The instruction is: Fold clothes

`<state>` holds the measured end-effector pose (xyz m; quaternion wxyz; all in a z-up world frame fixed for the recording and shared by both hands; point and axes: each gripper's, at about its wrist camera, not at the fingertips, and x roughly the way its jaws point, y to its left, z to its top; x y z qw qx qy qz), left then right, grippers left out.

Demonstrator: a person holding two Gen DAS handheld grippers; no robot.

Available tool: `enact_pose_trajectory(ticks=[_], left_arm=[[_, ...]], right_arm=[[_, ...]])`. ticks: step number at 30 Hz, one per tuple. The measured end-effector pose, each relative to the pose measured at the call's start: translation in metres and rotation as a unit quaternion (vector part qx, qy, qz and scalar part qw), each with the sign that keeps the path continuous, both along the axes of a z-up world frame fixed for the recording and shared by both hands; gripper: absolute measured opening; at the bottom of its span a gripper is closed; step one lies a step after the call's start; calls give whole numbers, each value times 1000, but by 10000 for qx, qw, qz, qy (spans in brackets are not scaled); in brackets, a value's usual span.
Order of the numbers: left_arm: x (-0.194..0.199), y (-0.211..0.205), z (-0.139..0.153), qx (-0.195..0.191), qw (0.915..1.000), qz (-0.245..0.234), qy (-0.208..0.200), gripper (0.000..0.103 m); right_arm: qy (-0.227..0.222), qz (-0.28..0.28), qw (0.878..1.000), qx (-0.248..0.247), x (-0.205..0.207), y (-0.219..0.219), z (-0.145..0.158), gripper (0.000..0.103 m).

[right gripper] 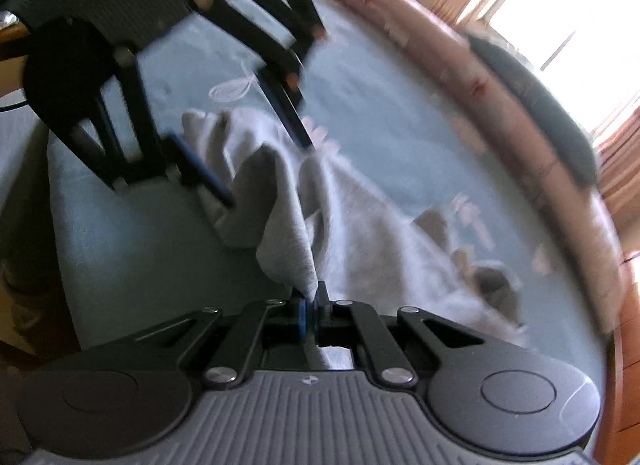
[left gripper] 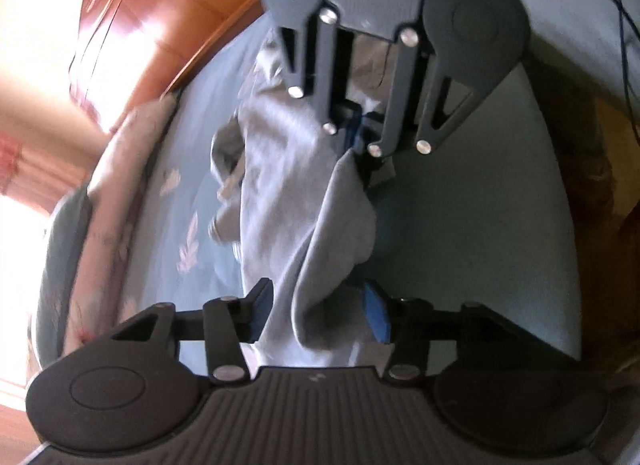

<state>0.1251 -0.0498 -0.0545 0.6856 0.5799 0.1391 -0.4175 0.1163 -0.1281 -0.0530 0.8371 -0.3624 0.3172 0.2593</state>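
Right gripper (right gripper: 311, 299) pinching grey garment (right gripper: 288, 233)

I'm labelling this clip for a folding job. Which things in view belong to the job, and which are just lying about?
Part of the job:
- grey garment
- right gripper, shut on a fold of it
- left gripper, jaws apart with the cloth between them
- blue bedspread, the work surface

Just lying about:
- pink blanket along the far edge
- wooden furniture
- curtain

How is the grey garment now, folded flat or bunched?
Bunched. The garment lies in loose ridges on the bed, one edge lifted by the right tool.
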Motion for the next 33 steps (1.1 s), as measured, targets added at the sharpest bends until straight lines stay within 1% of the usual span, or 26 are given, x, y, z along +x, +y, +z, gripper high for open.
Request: enact_pose_trajectory(ticks=[2, 4, 6, 8, 9, 10, 11, 14, 16, 18, 19, 20, 21, 22, 24, 25, 27, 33], left_arm=[[6, -7, -4, 89, 9999, -66, -81, 52], [18, -11, -9, 213, 9996, 125, 118, 52], [25, -11, -14, 246, 9984, 320, 386, 46], [27, -8, -16, 72, 9971, 478, 593, 27], [27, -7, -17, -45, 9960, 570, 693, 22], [28, -5, -15, -237, 9942, 693, 785, 10], [30, -3, -13, -445, 9917, 830, 869, 2], [42, 8, 2, -1130, 9784, 1376, 1048, 1], [53, 16, 14, -1524, 9658, 1760, 1145, 1], [65, 24, 25, -1869, 9517, 2121, 1197, 1], [69, 27, 28, -1903, 9492, 2252, 1095, 1], [74, 30, 31, -1936, 9470, 2364, 988, 1], [77, 34, 33, -1979, 9452, 2447, 870, 1], [82, 38, 36, -2064, 9409, 2566, 796, 1], [92, 45, 41, -2284, 9287, 2795, 854, 1], [99, 48, 44, -2390, 9228, 2894, 872, 1], [113, 50, 50, -2522, 9146, 3036, 879, 1], [152, 49, 64, -2801, 8925, 3420, 900, 1]], right_arm=[[-52, 94, 9999, -22, -6, 6, 6, 4], [-49, 139, 9999, 46, -11, 8, 13, 4], [-141, 53, 9998, 126, -15, 7, 19, 4], [-223, -32, 9995, 226, -17, 5, 25, 4], [-259, -73, 9992, 286, -17, 3, 27, 4], [-265, -92, 9990, 341, -19, 3, 29, 4], [-261, -113, 9988, 403, -19, 1, 30, 4], [-210, -210, 9977, 611, -13, -3, 32, 4], [-261, -296, 9965, 741, -11, -8, 31, 4], [-323, -375, 9951, 856, -12, -12, 30, 14], [-354, -439, 9941, 932, -14, -14, 31, 17], [-382, -504, 9929, 1012, -16, -16, 31, 24], [-360, -610, 9906, 1173, -15, -20, 33, 26], [-338, -717, 9878, 1338, -14, -24, 35, 26], [-260, -982, 9766, 1894, -14, -39, 40, 31], [-212, -1104, 9715, 2086, -15, -46, 40, 32], [-209, -1405, 9634, 2273, -16, -58, 37, 33], [-40, -2083, 9451, 2517, -10, -90, 15, 36]])
